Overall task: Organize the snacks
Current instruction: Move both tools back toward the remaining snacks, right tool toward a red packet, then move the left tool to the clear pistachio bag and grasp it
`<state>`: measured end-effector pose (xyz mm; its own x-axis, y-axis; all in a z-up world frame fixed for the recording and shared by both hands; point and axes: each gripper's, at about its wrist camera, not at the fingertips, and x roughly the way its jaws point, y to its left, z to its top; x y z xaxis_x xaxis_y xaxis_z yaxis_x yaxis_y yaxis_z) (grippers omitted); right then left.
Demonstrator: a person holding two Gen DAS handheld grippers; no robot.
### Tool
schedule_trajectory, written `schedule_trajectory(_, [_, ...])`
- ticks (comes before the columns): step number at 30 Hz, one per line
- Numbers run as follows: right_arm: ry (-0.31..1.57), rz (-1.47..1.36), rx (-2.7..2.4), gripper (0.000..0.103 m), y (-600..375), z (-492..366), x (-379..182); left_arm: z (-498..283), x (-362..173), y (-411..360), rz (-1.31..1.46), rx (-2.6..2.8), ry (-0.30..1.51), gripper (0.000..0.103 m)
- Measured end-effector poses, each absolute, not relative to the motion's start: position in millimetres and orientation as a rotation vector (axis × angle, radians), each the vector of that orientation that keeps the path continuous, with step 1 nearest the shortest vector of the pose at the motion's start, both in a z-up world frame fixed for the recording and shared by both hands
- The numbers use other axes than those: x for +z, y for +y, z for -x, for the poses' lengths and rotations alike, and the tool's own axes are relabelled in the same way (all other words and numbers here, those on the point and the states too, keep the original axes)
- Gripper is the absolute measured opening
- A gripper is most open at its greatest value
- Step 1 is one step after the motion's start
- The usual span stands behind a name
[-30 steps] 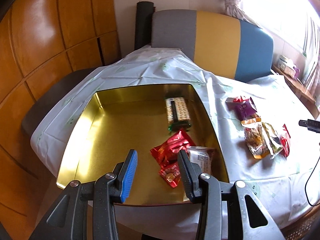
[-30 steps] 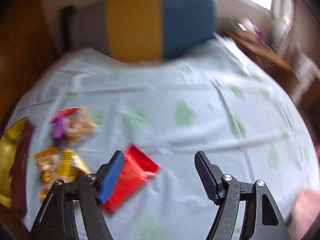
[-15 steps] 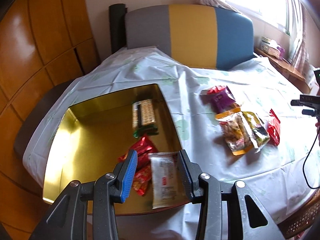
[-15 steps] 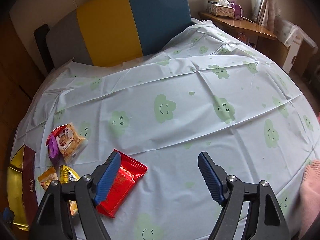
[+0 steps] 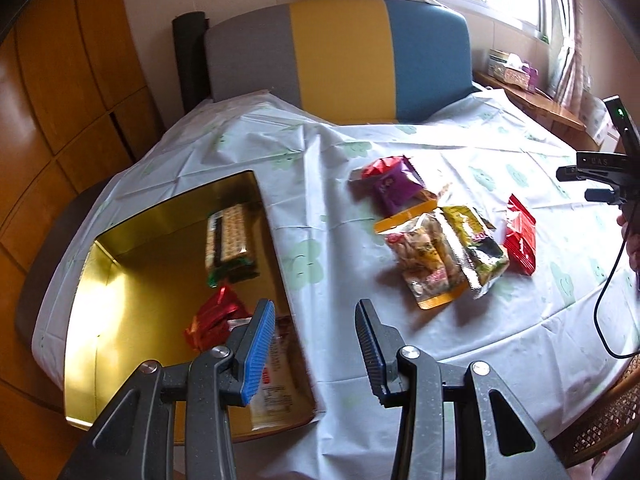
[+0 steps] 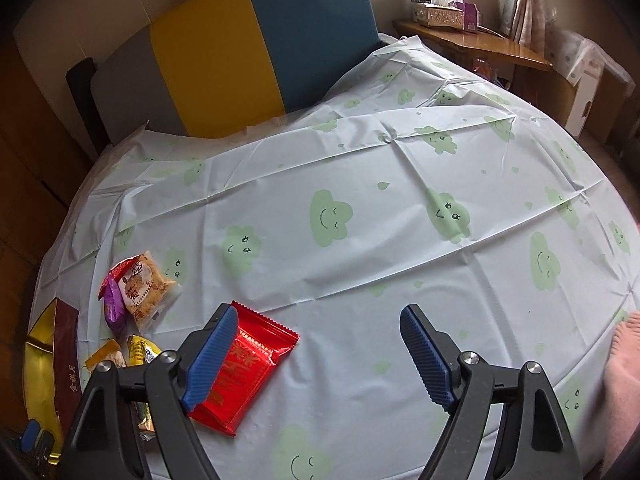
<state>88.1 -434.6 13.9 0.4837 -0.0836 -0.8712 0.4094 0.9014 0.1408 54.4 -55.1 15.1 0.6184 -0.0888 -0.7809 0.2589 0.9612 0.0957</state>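
Note:
A gold tin [image 5: 100, 320] at the table's left holds a cracker pack [image 5: 228, 236], a red candy packet [image 5: 212, 320] and a white packet [image 5: 272, 380]. My left gripper [image 5: 316, 344] hangs open and empty over the tin's right edge. On the cloth lie a purple packet [image 5: 394, 188], a clear orange-edged bag [image 5: 424, 260], a yellow-black packet [image 5: 476, 240] and a red packet [image 5: 520, 236]. My right gripper [image 6: 320, 332] hovers over the cloth with its jaws opening and nothing between them. The red packet [image 6: 244, 368] lies flat under its left finger.
A grey, yellow and blue chair back [image 5: 340, 56] stands behind the round table. Wooden panelling [image 5: 60, 100] fills the left. A side shelf [image 6: 480, 44] carries tissue boxes. A black cable [image 5: 608, 292] hangs at the right edge. A pink sleeve [image 6: 624, 380] shows at the right.
My left gripper has swung right, from above the tin's middle to its right edge. The right gripper's jaws have spread wider over the cloth beside the red packet.

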Motion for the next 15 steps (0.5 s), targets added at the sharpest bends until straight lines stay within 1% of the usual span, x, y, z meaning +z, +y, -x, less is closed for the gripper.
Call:
schedule_trajectory(6, [1.055, -0.329, -0.312, 0.084, -432.3, -90.1, 8.6, -59.4, 10.7, -68.7, -0.199, -0.244, 0.909, 0.042])
schedule_trajectory(15, [1.046, -0.346, -0.305, 0.084, -434.1, -88.7, 11.3, -68.4, 5.5, -85.5, -0.15, -0.304, 0.956, 0.042])
